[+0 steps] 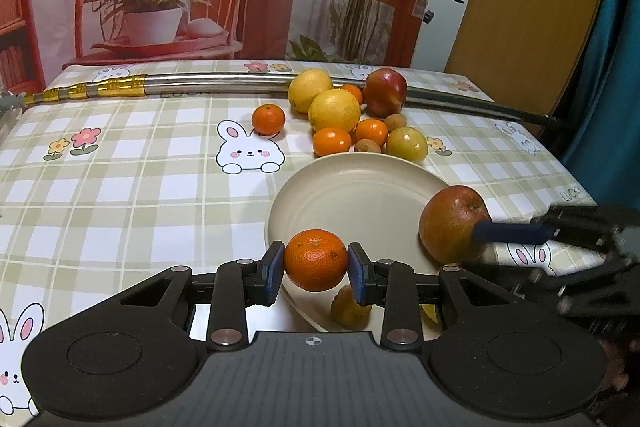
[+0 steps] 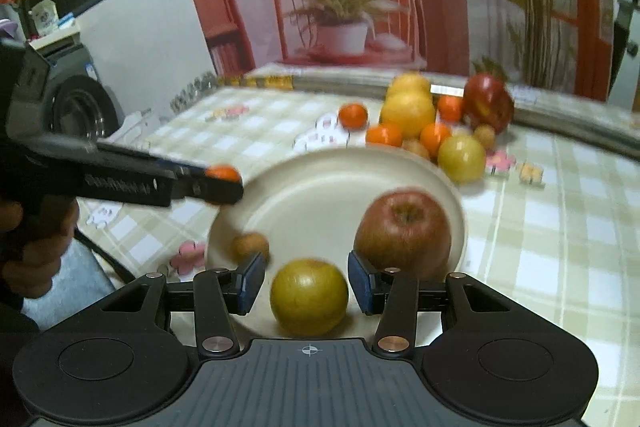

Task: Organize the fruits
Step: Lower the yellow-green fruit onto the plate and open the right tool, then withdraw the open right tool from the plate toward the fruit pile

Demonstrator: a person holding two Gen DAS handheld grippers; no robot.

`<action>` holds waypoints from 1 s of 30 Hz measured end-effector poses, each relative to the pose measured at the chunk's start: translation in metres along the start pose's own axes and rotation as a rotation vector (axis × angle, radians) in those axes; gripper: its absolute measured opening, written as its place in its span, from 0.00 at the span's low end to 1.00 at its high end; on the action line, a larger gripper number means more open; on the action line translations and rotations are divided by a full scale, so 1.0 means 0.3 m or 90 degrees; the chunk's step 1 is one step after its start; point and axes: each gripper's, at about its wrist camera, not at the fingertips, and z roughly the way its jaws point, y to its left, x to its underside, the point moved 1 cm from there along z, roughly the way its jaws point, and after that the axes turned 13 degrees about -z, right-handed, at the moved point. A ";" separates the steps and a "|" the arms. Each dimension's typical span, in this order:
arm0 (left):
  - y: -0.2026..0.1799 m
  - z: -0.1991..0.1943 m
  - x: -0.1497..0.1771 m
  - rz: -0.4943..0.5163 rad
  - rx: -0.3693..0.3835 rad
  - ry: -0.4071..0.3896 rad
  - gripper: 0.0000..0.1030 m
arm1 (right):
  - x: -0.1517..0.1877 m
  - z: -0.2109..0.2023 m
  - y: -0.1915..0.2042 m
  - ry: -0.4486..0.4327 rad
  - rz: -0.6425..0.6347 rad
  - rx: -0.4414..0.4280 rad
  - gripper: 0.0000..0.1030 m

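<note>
While the checked tablecloth (image 1: pixel 132 187) spreads wide and bare to my left, carrying only printed rabbits and flowers, its far edge is fenced by a long metal pole (image 1: pixel 224 85) lying across it. Beyond the right edge the cloth drops off beside a blue curtain. The cream plate (image 1: pixel 352 195) sits near the middle, with most of its floor uncovered and its far rim just short of the fruit pile (image 1: pixel 348 111). That pile crowds against the pole: two lemons, a dark red apple, several small oranges, a yellow-green round fruit and some small brown ones, with one orange standing a little apart to the left.

On the plate's right side rests a reddish apple (image 2: pixel 402 231), near the rim. A yellow-green fruit (image 2: pixel 309 295) lies on the plate's near part, between the pads of my right gripper (image 2: pixel 307 285); those pads stand spread, with a clear gap showing on either side of the fruit, so they do not press it. A small brown fruit (image 2: pixel 250 246) sits on the plate's left part, just beyond my right gripper's left pad.

My left gripper (image 1: pixel 316 269) pinches a mandarin (image 1: pixel 316 259) from both sides and holds it above the plate's near-left rim.
</note>
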 end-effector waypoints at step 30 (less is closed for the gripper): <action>-0.106 0.061 0.090 0.083 0.106 0.127 0.35 | 0.008 -0.115 -0.154 -0.099 0.105 0.172 0.47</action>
